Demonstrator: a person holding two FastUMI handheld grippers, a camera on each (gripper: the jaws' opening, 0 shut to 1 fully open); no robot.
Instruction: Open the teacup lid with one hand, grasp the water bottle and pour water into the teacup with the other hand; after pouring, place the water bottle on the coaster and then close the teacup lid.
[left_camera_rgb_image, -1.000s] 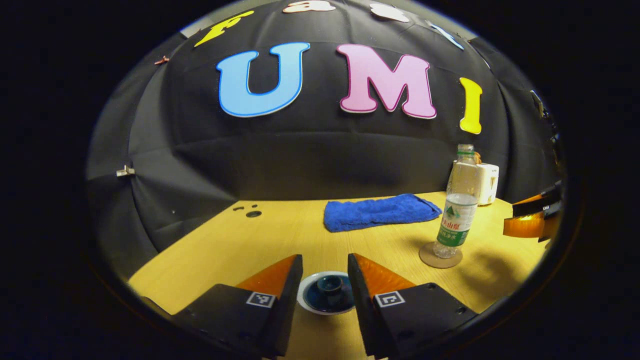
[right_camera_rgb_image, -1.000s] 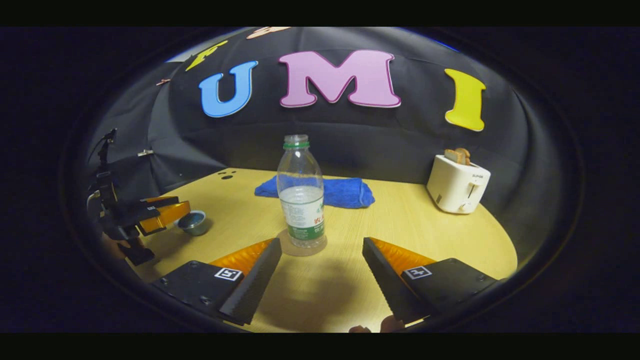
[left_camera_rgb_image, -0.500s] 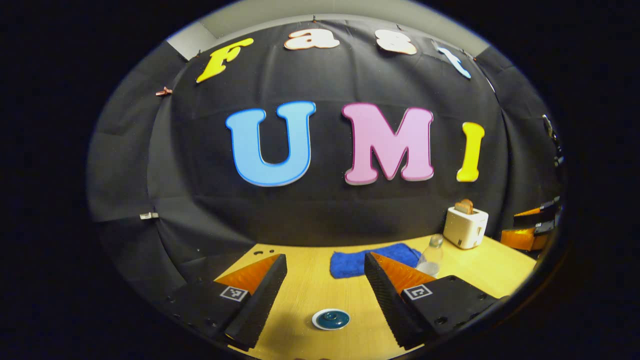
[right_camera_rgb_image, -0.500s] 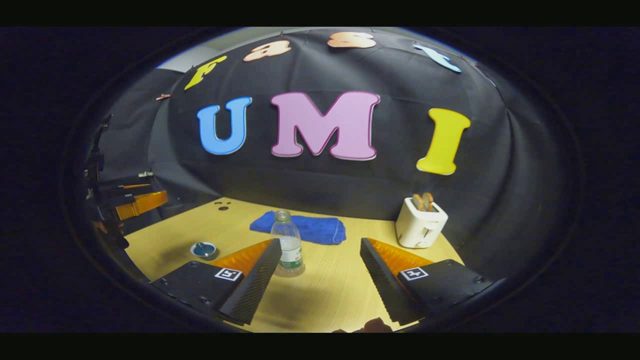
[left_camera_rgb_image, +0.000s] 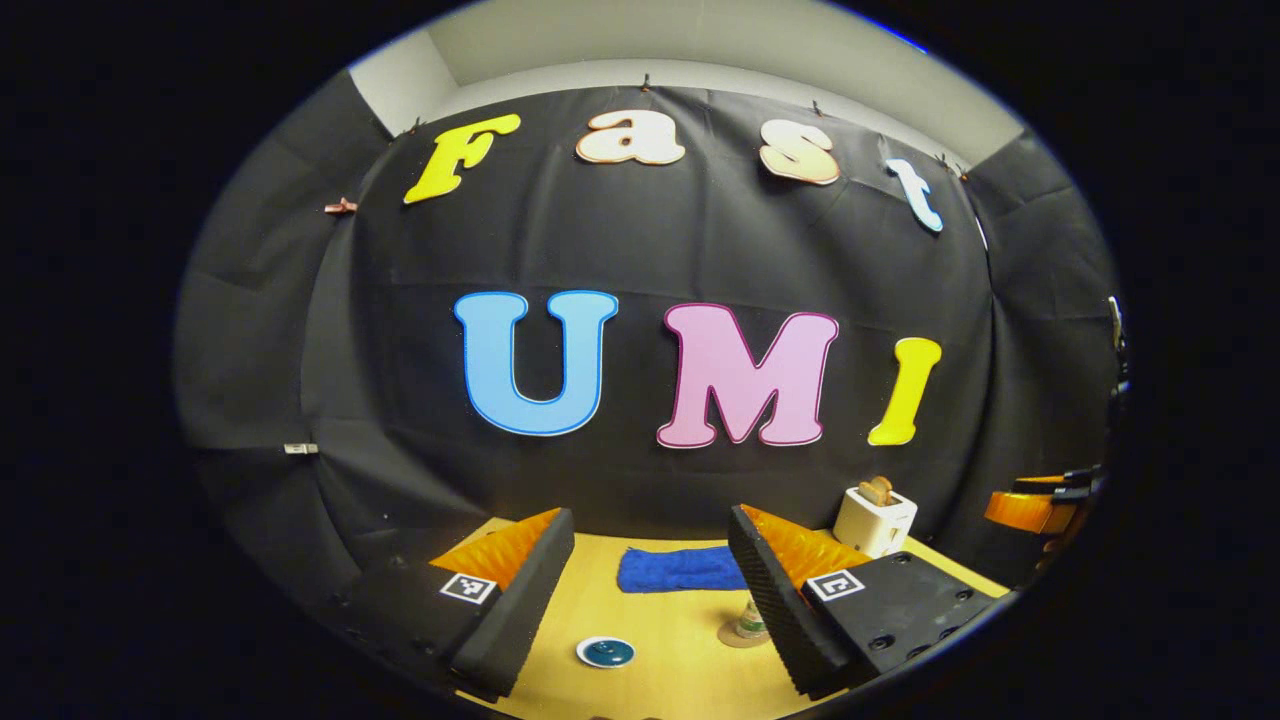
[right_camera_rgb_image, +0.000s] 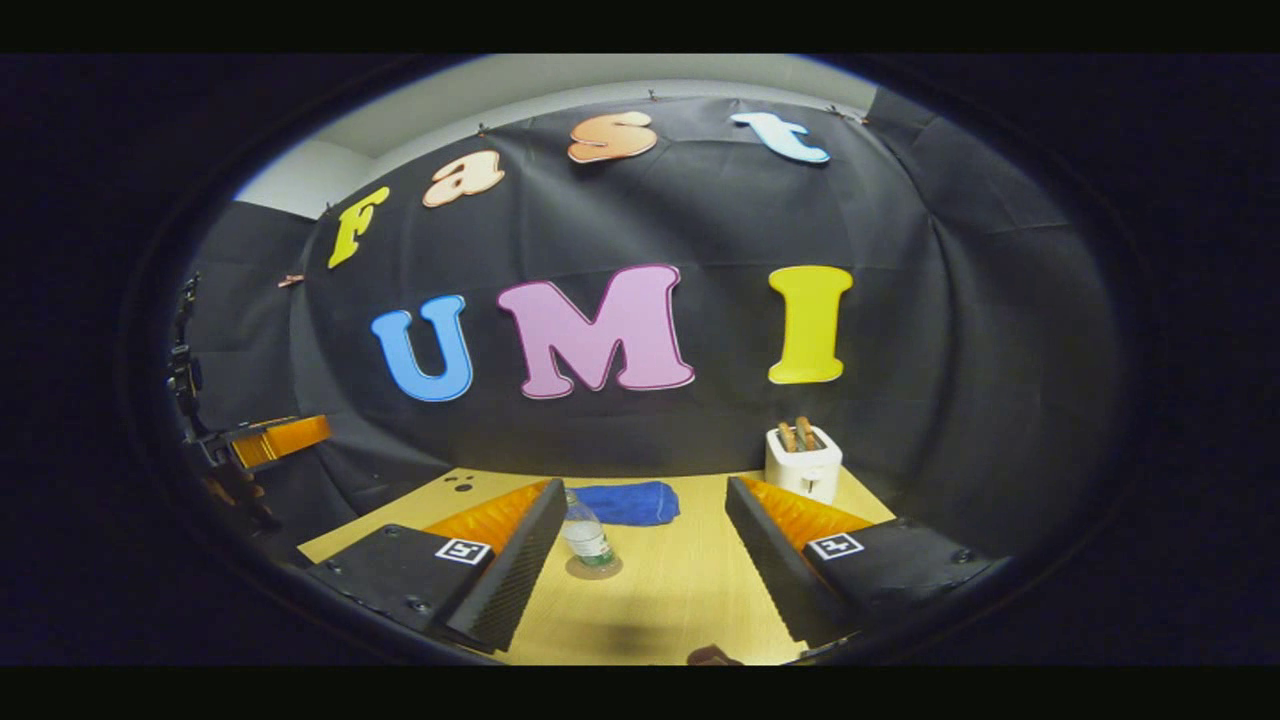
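Note:
The teacup is small, white-rimmed and dark blue, and its lid is on. It stands on the wooden table far below my left gripper, which is open and holds nothing. The clear water bottle with a green label stands upright on the round coaster, just beside the left finger of my right gripper, well beyond it. That gripper is open and empty. In the left gripper view the bottle is partly hidden behind the right finger.
A folded blue towel lies at the back of the table, with a white toaster holding toast to its right. The left gripper hangs off the table's left side; the right gripper shows at far right.
Both grippers have drawn up and back from the table, so cup and bottle look much smaller. My left gripper, earlier close around the lidded cup, has opened wider and left it.

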